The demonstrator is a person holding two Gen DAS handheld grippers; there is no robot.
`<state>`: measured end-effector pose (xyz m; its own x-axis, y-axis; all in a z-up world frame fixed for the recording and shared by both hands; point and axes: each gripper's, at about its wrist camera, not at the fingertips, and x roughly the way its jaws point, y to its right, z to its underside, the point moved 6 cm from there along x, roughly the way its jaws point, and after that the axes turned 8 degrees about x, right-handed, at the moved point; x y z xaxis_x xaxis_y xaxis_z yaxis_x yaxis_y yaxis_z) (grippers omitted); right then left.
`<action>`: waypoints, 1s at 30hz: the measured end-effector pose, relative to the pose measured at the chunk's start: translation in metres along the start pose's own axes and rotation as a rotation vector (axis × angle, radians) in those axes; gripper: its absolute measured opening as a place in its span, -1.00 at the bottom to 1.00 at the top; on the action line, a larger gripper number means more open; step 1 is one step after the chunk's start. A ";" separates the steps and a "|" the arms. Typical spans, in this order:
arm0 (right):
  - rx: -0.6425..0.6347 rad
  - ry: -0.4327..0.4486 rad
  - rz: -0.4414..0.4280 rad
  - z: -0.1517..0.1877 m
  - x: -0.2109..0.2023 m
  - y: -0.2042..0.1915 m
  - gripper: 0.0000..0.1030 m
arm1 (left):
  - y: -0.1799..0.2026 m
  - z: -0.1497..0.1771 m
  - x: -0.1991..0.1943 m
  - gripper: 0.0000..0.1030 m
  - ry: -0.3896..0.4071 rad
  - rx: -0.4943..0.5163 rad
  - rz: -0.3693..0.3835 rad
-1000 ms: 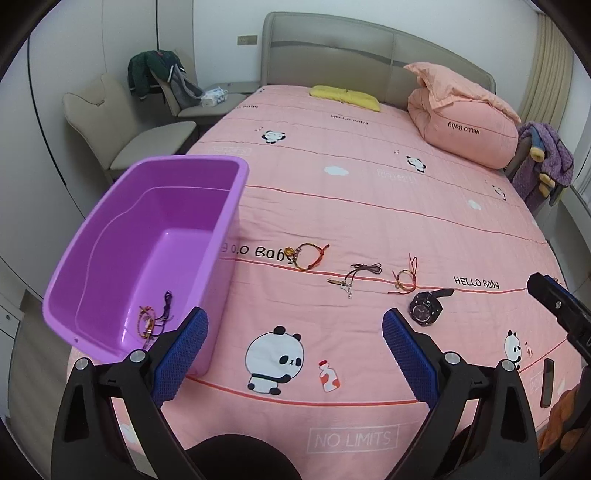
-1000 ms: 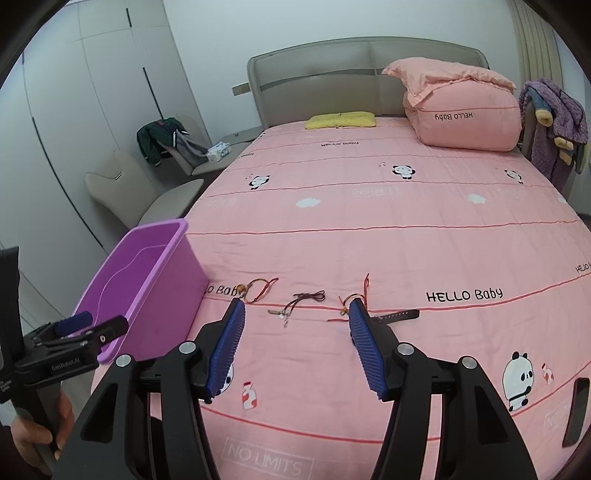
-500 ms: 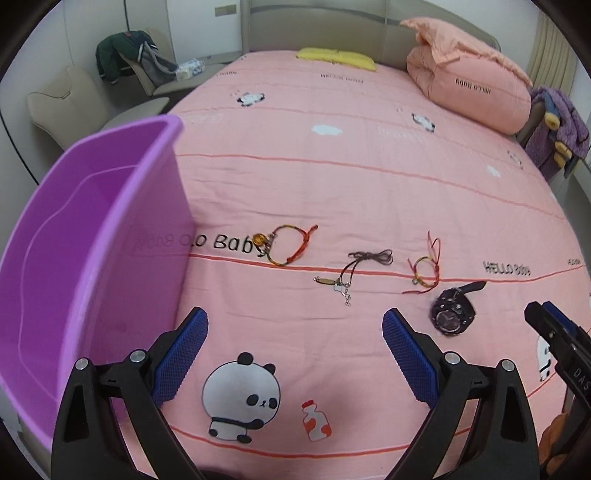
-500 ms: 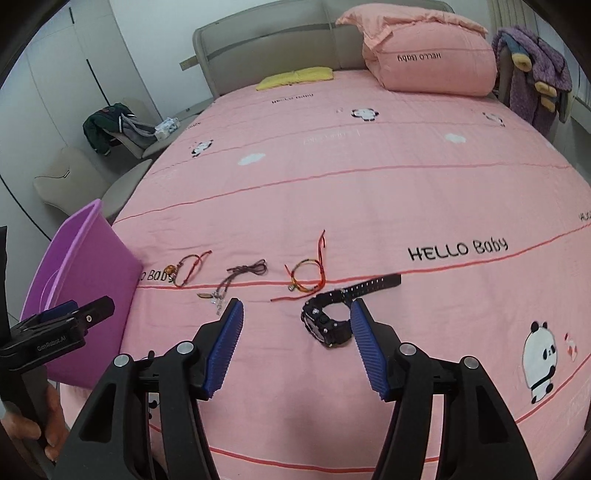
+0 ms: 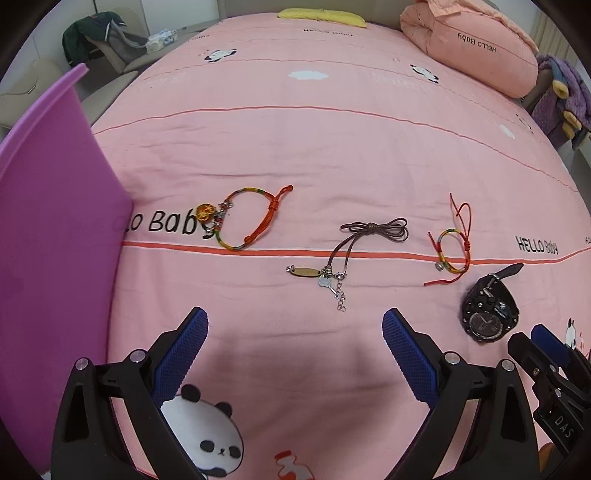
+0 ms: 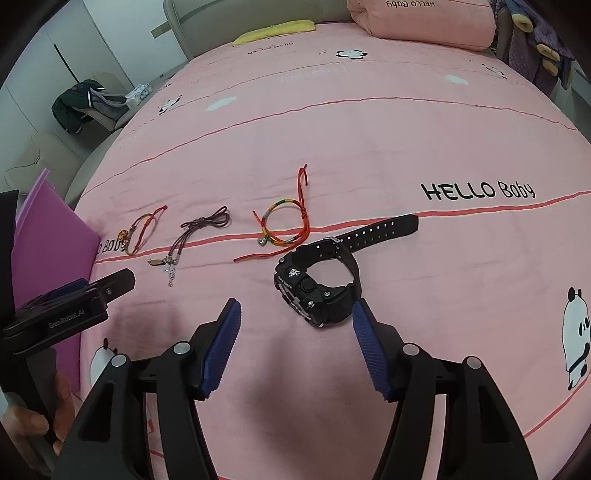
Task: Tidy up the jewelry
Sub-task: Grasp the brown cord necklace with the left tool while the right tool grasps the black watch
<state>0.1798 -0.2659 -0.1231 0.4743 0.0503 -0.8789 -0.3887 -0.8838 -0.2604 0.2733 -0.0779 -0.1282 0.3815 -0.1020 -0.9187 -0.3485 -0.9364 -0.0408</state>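
Four pieces lie in a row on the pink bedspread. An orange cord bracelet with a gold charm lies nearest the purple bin. Then come a brown cord necklace with a metal tag, a multicoloured bracelet with red cords and a black wristwatch. My left gripper hovers open in front of the brown necklace, holding nothing. My right gripper is low over the wristwatch. Its jaws are opening, and the watch's near edge sits between the fingertips, untouched.
The purple bin stands at the bed's left edge, its inside hidden. A folded pink duvet and a yellow cloth lie near the headboard. Chairs with clothes stand left of the bed. A hand holds the left gripper's handle.
Both grippers have come down and forward toward the bedspread, so the jewelry looks larger and closer. The right gripper has closed in on the watch. The bin's inside has left view.
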 end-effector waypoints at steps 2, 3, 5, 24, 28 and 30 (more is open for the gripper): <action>-0.008 -0.007 0.021 -0.001 0.007 0.001 0.18 | 0.002 0.001 0.010 0.82 -0.013 0.005 -0.002; -0.007 -0.012 0.026 -0.001 0.010 0.002 0.18 | 0.003 0.001 0.014 0.82 -0.018 0.005 0.001; 0.012 -0.020 0.020 0.000 0.015 0.005 0.18 | 0.004 0.002 0.021 0.82 -0.027 0.004 0.002; 0.092 -0.062 0.073 0.000 0.056 0.021 0.21 | 0.010 -0.007 0.062 0.82 -0.056 0.018 0.007; 0.107 -0.059 0.068 -0.001 0.060 0.023 0.28 | 0.013 -0.010 0.070 0.82 -0.053 0.028 -0.004; 0.106 -0.060 0.072 -0.001 0.064 0.022 0.32 | 0.016 -0.013 0.074 0.82 -0.051 0.033 -0.010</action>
<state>0.2025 -0.2827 -0.1843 0.3957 0.0189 -0.9182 -0.5029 -0.8321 -0.2339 0.3069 -0.1052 -0.1919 0.3416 -0.0751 -0.9368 -0.3735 -0.9255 -0.0620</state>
